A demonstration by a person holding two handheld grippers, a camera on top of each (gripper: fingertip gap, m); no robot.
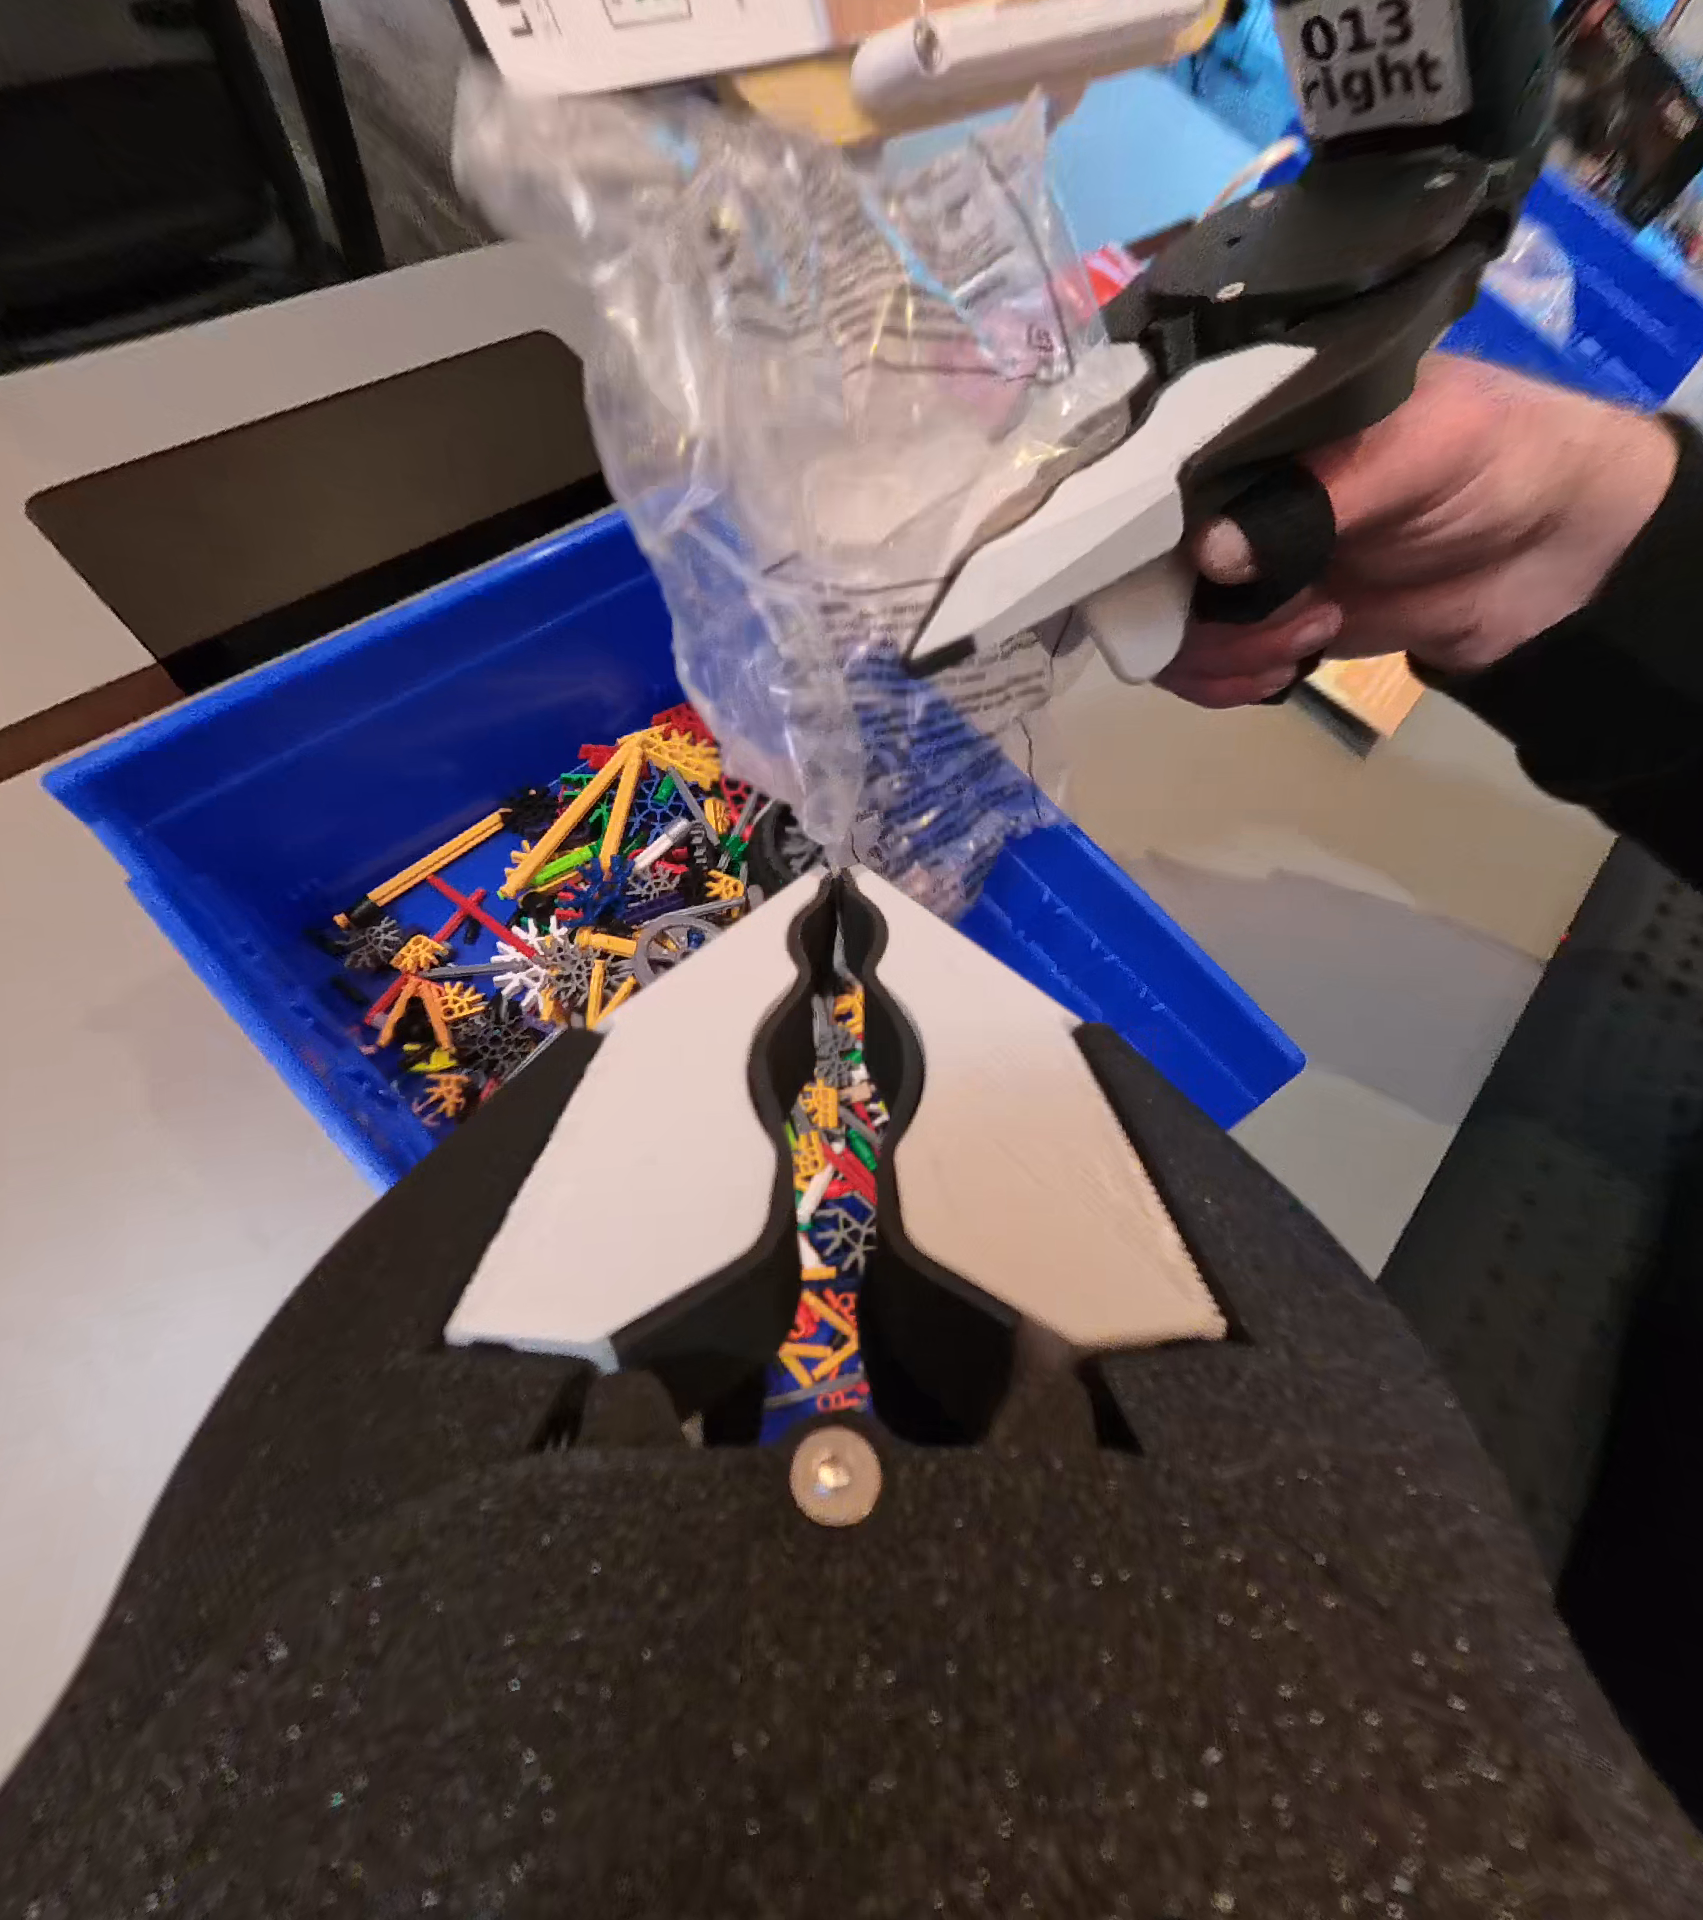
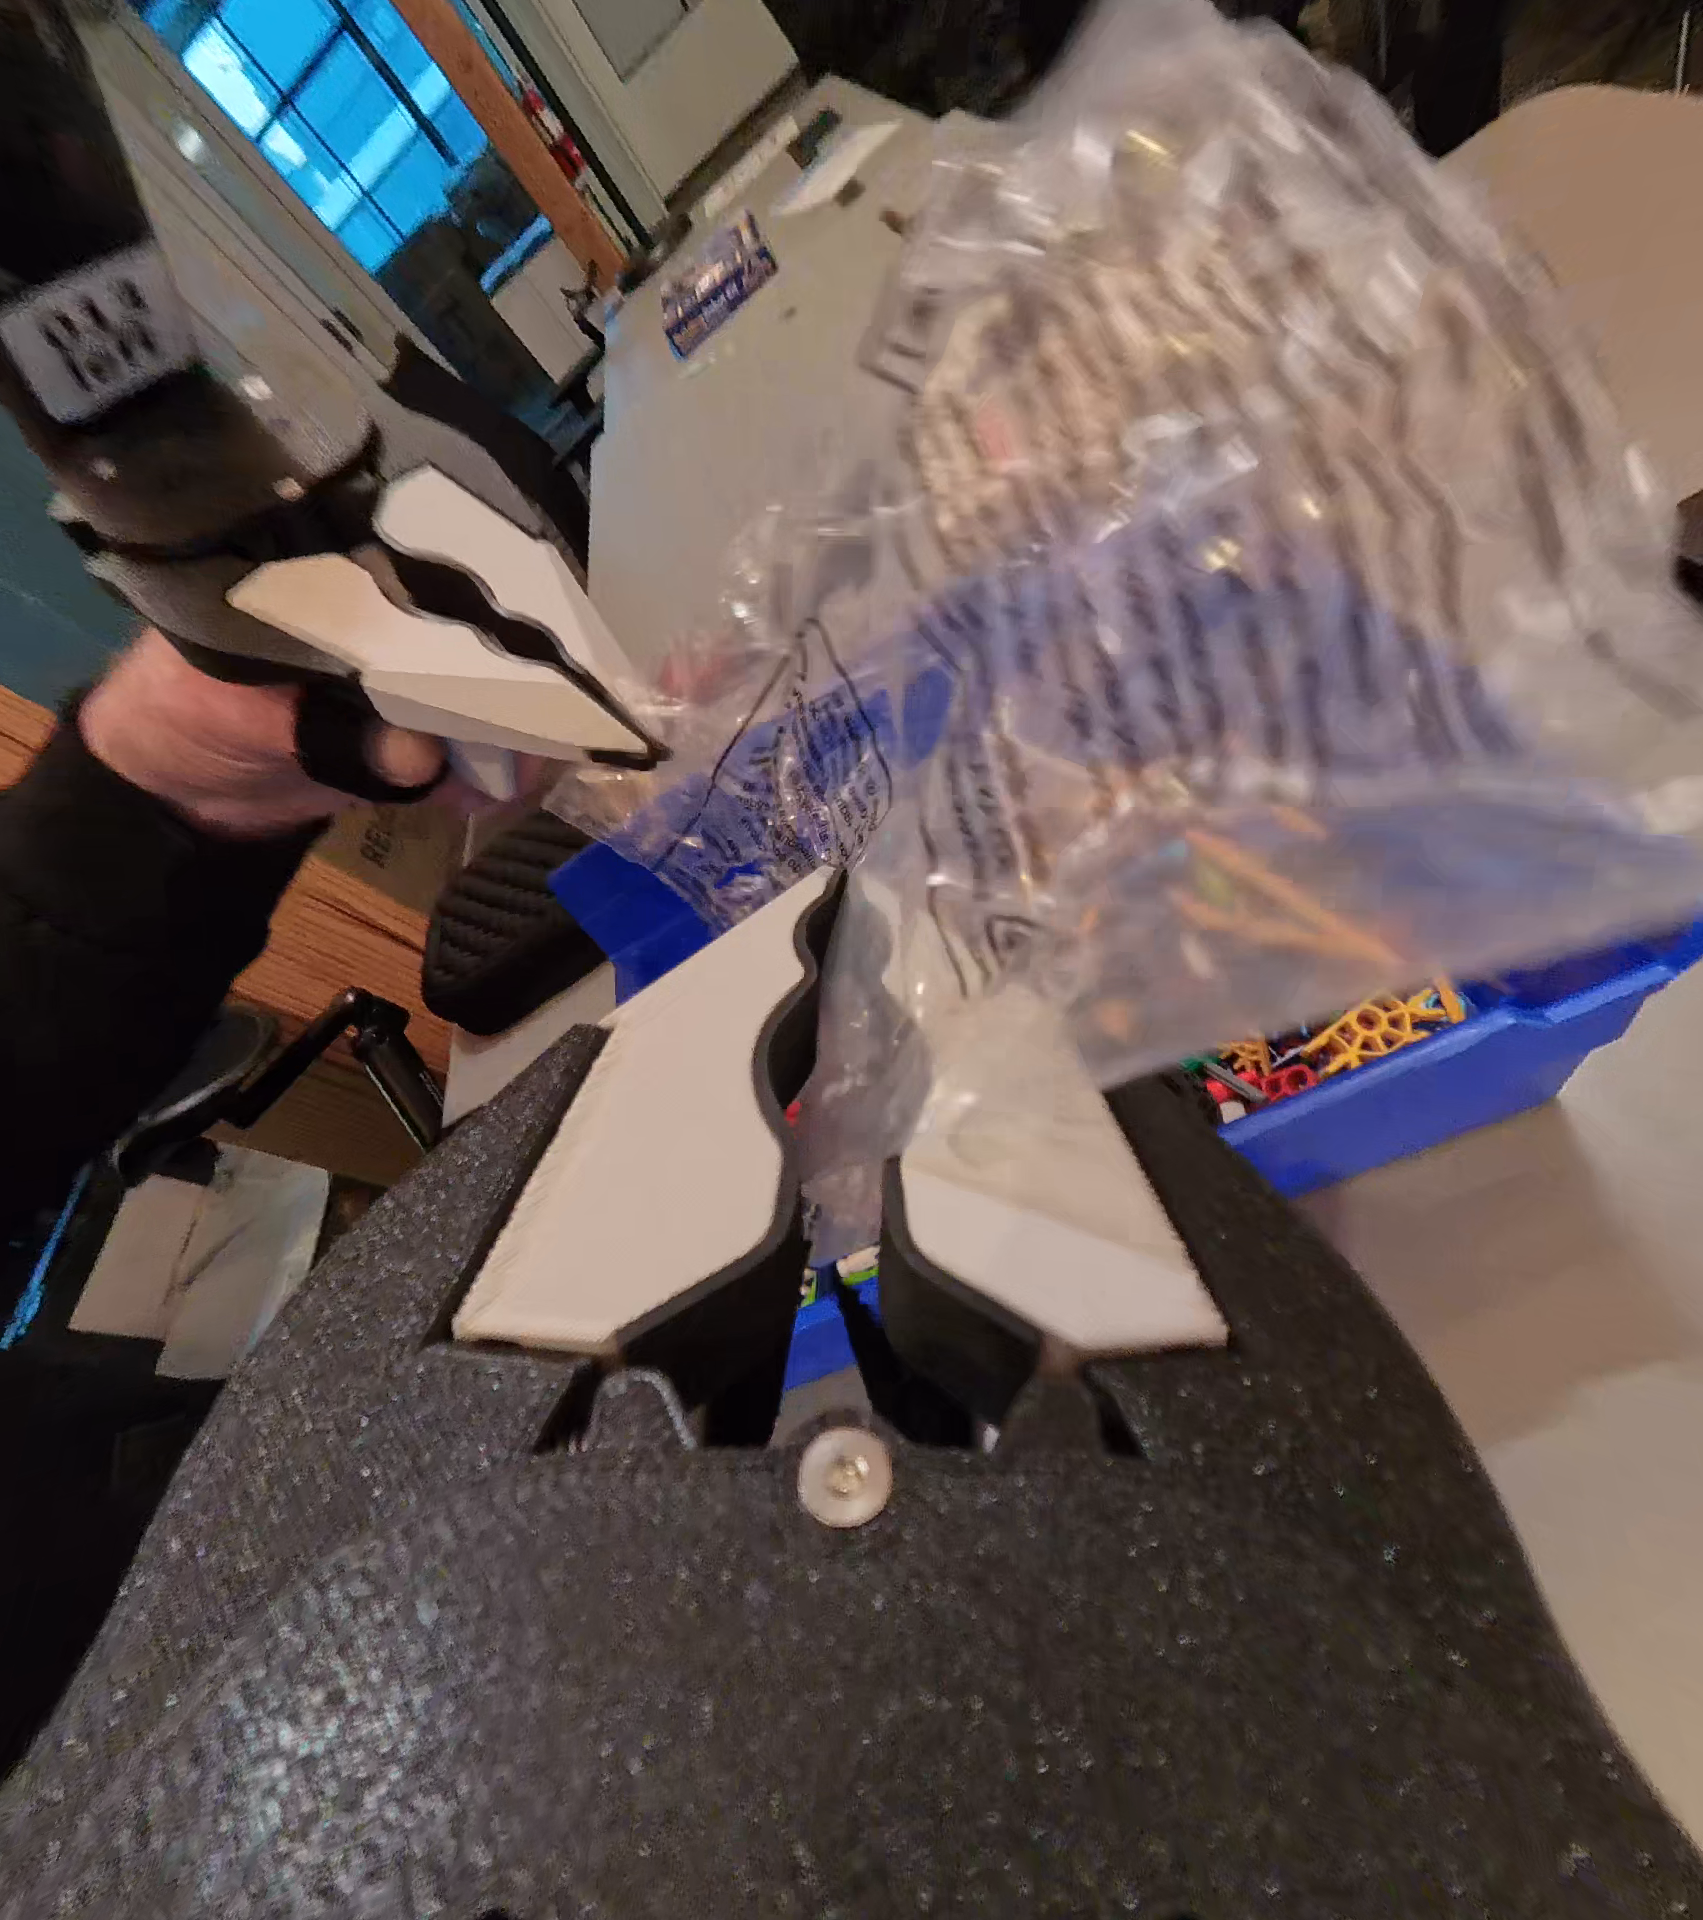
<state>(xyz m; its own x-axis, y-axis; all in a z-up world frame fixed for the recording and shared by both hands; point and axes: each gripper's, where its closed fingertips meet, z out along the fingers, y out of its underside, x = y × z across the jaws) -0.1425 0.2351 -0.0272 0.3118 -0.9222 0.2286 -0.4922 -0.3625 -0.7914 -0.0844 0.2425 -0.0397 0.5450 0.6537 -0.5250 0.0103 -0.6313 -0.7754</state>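
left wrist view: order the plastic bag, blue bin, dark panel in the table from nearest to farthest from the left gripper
1. Plastic bag: pinched at the left gripper tips, rising above them.
2. Blue bin: just beyond and under the tips, holding colourful building pieces.
3. Dark panel: behind the bin, upper left.

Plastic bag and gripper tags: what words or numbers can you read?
I don't repeat writing, only where it stands.
Clear plastic bag: black print, blurred.
Grey tag on right gripper: large dark characters.
White tag on left gripper: blurred.
Blue leaflet, far back: too small.
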